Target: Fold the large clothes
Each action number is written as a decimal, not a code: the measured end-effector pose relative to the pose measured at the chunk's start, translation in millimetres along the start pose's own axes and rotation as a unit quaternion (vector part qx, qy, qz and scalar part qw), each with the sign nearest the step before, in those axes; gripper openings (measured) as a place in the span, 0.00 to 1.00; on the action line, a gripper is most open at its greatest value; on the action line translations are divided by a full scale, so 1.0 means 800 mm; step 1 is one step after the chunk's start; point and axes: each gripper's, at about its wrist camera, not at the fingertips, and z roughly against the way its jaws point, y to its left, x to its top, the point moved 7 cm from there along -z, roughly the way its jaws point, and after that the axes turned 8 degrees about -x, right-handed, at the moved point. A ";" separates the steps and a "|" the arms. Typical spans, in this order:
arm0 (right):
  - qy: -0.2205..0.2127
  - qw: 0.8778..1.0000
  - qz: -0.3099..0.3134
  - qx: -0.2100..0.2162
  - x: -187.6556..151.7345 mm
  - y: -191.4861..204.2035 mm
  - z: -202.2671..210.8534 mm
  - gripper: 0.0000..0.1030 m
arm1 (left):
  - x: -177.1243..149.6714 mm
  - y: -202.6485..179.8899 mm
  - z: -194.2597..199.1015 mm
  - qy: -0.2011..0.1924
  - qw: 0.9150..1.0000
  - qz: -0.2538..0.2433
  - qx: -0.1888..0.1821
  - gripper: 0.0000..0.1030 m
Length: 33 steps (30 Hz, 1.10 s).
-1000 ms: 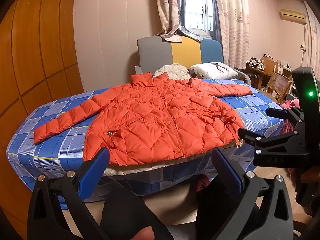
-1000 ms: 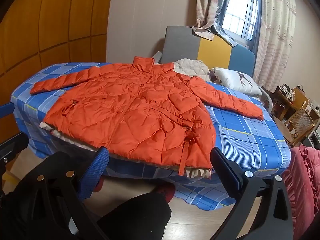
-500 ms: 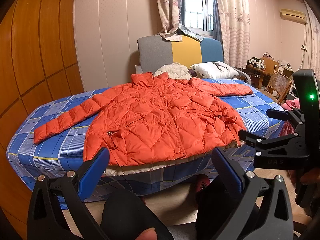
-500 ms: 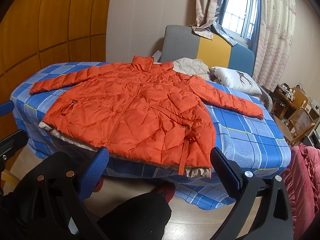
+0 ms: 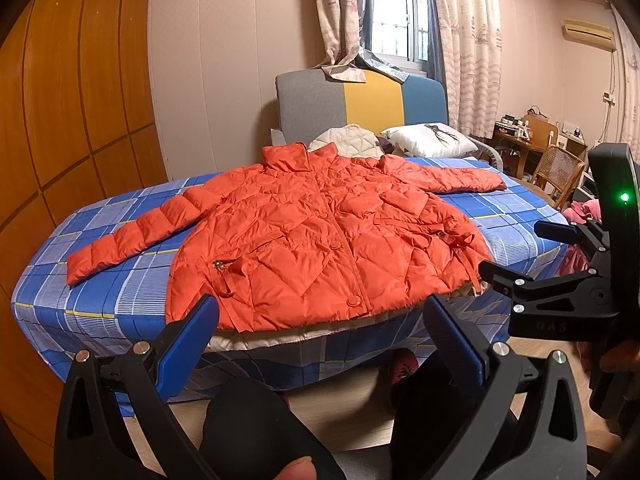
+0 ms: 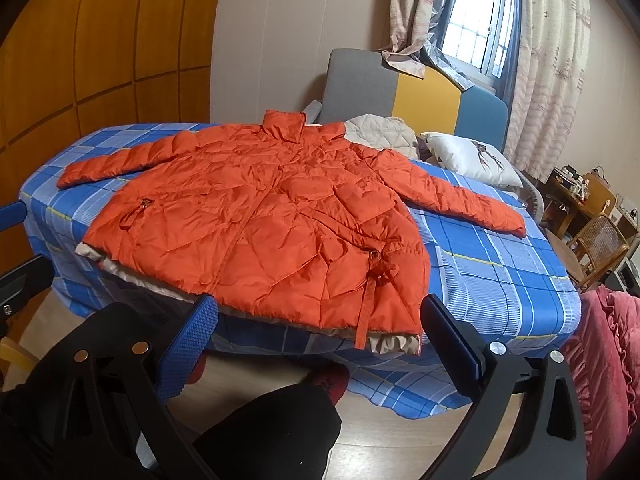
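Note:
An orange quilted puffer jacket (image 5: pixel 320 236) lies flat and face up on a blue checked bed cover (image 5: pixel 100 292), both sleeves spread out, its hem hanging over the near edge. It also shows in the right wrist view (image 6: pixel 272 232). My left gripper (image 5: pixel 320 320) is open and empty, held off the bed just before the hem. My right gripper (image 6: pixel 320 320) is open and empty, before the jacket's right hem corner. The right gripper's body also shows in the left wrist view (image 5: pixel 568 296).
A grey, yellow and blue headboard (image 5: pixel 360 108) stands behind the bed, with a white pillow (image 5: pixel 428 140) and a cream quilted garment (image 5: pixel 348 140). A wooden wardrobe (image 5: pixel 72 100) lines the left. A wicker chair (image 5: pixel 556 172) and desk stand right. A red blanket (image 6: pixel 612 352) lies at right.
Both views have shifted only very slightly. The jacket lies as before and both grippers remain open.

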 end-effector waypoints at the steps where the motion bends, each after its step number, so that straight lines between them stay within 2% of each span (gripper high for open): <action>1: 0.000 1.000 0.000 -0.001 0.001 0.000 0.000 0.97 | 0.000 0.000 0.000 0.000 1.000 0.000 0.001 0.98; 33: 0.009 1.000 0.007 -0.003 -0.004 0.000 -0.003 0.97 | -0.012 0.004 -0.008 0.007 1.000 0.015 0.002 0.98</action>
